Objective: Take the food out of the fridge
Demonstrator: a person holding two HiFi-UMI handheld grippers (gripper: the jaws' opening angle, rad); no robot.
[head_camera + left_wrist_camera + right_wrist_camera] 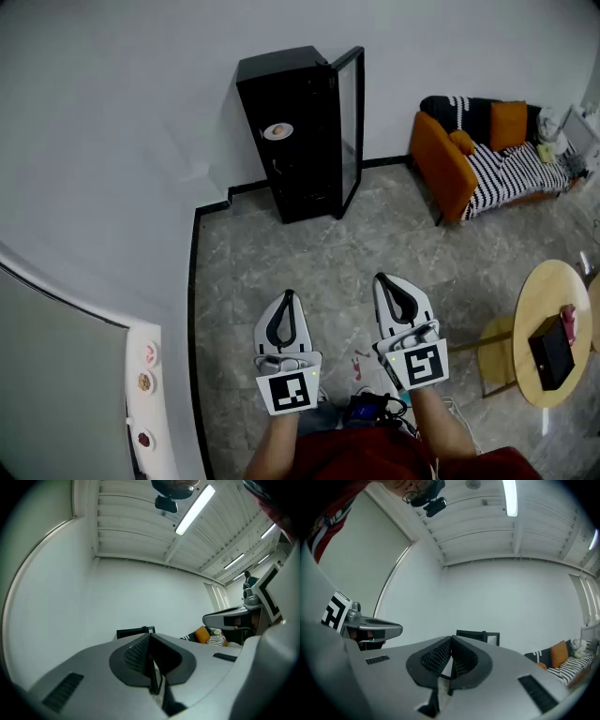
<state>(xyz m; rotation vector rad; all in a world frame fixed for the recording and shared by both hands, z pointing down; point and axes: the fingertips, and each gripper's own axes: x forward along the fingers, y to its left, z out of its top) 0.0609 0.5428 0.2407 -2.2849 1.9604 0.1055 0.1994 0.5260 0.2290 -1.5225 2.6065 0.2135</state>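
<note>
My left gripper (288, 298) and right gripper (382, 281) are both pressed together, empty, well short of the fridge (300, 178). Its door (350, 122) stands open, plate of food (277, 131) inside; orange sofa (448, 167) to its right.

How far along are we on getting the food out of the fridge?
Done: the tall black fridge has its glass door open. In hand: nothing; the left claw and right claw are both shut and empty, well short of the fridge. Left: the white plate of food sits on an upper shelf, to be reached, gripped and brought out.
</note>
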